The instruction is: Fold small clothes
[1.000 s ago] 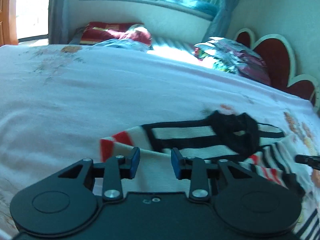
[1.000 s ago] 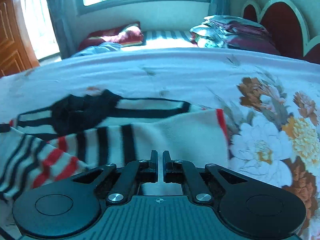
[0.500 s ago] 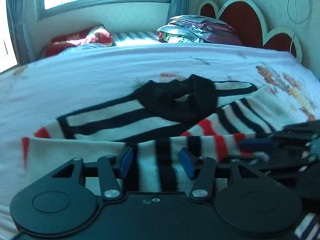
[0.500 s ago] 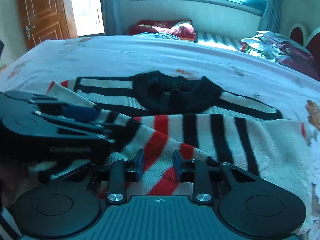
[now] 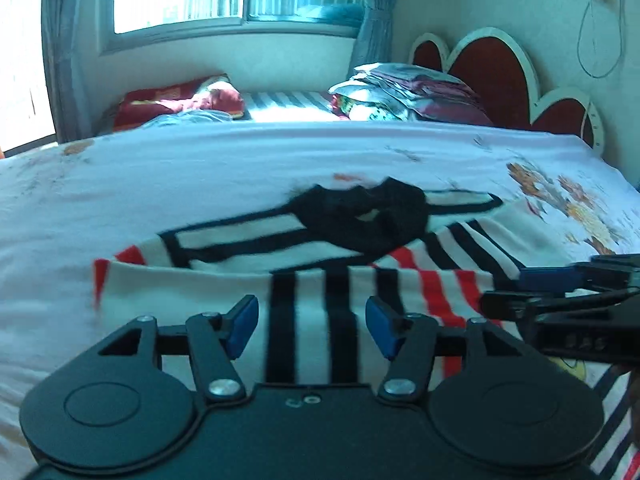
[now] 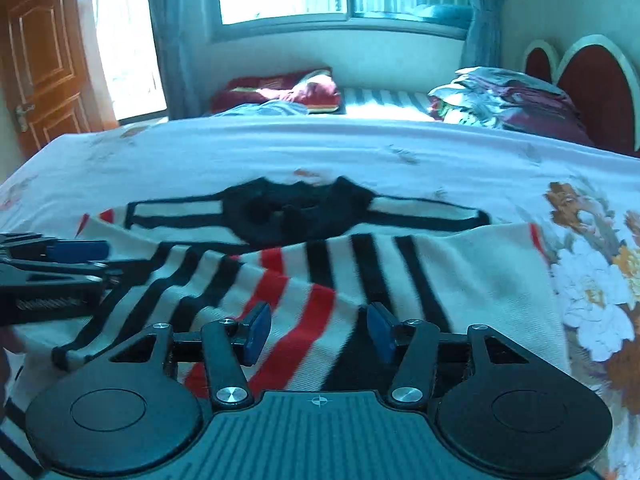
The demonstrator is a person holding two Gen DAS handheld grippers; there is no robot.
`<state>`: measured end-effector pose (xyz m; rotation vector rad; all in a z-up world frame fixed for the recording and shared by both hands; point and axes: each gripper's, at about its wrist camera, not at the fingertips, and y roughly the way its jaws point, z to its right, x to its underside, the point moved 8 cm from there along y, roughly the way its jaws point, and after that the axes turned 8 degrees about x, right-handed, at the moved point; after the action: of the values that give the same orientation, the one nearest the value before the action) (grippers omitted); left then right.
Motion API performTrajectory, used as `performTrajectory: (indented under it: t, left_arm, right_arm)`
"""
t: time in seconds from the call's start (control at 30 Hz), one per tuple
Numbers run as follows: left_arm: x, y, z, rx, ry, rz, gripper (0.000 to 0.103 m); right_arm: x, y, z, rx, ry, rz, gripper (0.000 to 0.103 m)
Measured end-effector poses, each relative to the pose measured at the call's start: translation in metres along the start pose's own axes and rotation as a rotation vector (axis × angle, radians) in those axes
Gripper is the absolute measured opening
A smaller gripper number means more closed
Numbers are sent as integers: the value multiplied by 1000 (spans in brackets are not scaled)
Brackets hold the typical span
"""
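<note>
A small knit sweater (image 5: 320, 280) striped white, black and red, with a black collar (image 5: 360, 216), lies on the bed, its near part folded up toward the collar. My left gripper (image 5: 312, 320) hovers over the near folded edge with its jaws opening; cloth shows in the gap, but the blue pads (image 5: 242, 322) do not press on it. My right gripper (image 6: 319, 328) is over the red stripes of the sweater (image 6: 360, 264), jaws also opening and gripping nothing. Each gripper shows in the other's view: the right gripper (image 5: 560, 292) at right, the left gripper (image 6: 60, 264) at left.
The sweater rests on a pale bedsheet (image 5: 200, 184) with printed flowers (image 6: 592, 296) on its right side. A red headboard (image 5: 488, 76), a stack of folded bedding (image 5: 400, 92) and a red pillow (image 5: 176, 100) lie beyond. A wooden door (image 6: 44, 60) stands far left.
The right gripper, shut one second ago at the sweater's edge, now stands open. The left jaws have widened. Both grippers moved sideways toward the sweater's middle and now sit close together.
</note>
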<state>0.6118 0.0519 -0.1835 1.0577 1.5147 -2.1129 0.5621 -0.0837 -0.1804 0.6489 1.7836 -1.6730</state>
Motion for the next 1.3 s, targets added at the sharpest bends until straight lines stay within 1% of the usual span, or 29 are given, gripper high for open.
performTrajectory:
  t: [0.03, 0.07, 0.1, 0.13, 0.2, 0.27, 0.3, 0.33, 0.37, 0.4, 0.43, 0.47, 0.5, 0.57, 0.6, 0.67, 0.7, 0.77, 0.83, 0.9, 0.93, 1.03, 1.1, 1.3]
  left_arm:
    - [8, 8, 5, -9, 6, -33, 58]
    - [17, 15, 7, -26, 14, -70, 58]
    - [24, 17, 7, -40, 39, -77, 60]
    - [27, 15, 6, -45, 63, -73, 61]
    - [30, 8, 0, -28, 53, -82, 61]
    - [30, -2, -10, -33, 27, -66, 60]
    - [28, -8, -14, -35, 4, -48, 57]
    - [28, -13, -20, -43, -10, -42, 57]
    - [30, -15, -25, -59, -11, -56, 57]
    - [35, -14, -31, -73, -7, -74, 60]
    - [40, -14, -36, -61, -13, -73, 60]
    - [41, -16, -39, -46, -16, -65, 60]
    - [41, -17, -38, -49, 0, -66, 60]
    - [38, -23, -35, -86, 19, -64, 58]
    - [37, -29, -33, -93, 11, -49, 55]
    - [38, -46, -33, -71, -34, -14, 56]
    - [42, -53, -34, -74, -46, -5, 56]
    - [52, -60, -36, -97, -42, -13, 56]
    - [68, -55, -41, -108, -39, -59, 57]
    - [71, -52, -39, -121, 11, -46, 58]
    - [71, -51, -38, -128, 17, -45, 58]
    - [69, -50, -42, -119, -15, -39, 59]
    - [71, -50, -42, -116, -1, -31, 59]
    - [73, -52, -41, -118, 17, -22, 59]
  right_arm:
    - [6, 5, -8, -4, -21, -21, 45]
    - [14, 11, -10, 9, -40, -52, 43]
    - [22, 16, -8, 30, -49, -78, 42]
    - [25, 14, -4, 31, -48, -67, 42]
    - [30, 9, 6, 49, -53, -70, 42]
    - [30, 6, 10, 41, -46, -73, 42]
    - [27, 3, 13, 49, -35, -62, 42]
    - [23, -1, 16, 59, -18, -42, 42]
    - [21, -5, 19, 59, 8, -28, 42]
    - [23, -2, 23, 69, 15, -46, 42]
    - [29, 5, 29, 102, 8, -87, 42]
    - [34, 7, 35, 100, 9, -83, 42]
    - [34, 8, 38, 89, 11, -77, 42]
    - [33, 6, 38, 93, -4, -82, 42]
    - [32, 4, 38, 99, -4, -82, 42]
    - [30, -7, 41, 112, 19, -56, 42]
    - [30, -12, 43, 106, 33, -43, 42]
    - [36, -17, 44, 97, 39, -32, 42]
    - [44, -14, 43, 94, 22, -46, 42]
    - [48, -11, 40, 114, -10, -32, 42]
    - [47, -10, 38, 128, -28, -31, 42]
    - [46, -8, 36, 144, -30, -39, 42]
    - [48, -8, 37, 146, -25, -41, 42]
    - [50, -8, 33, 172, -89, -39, 42]
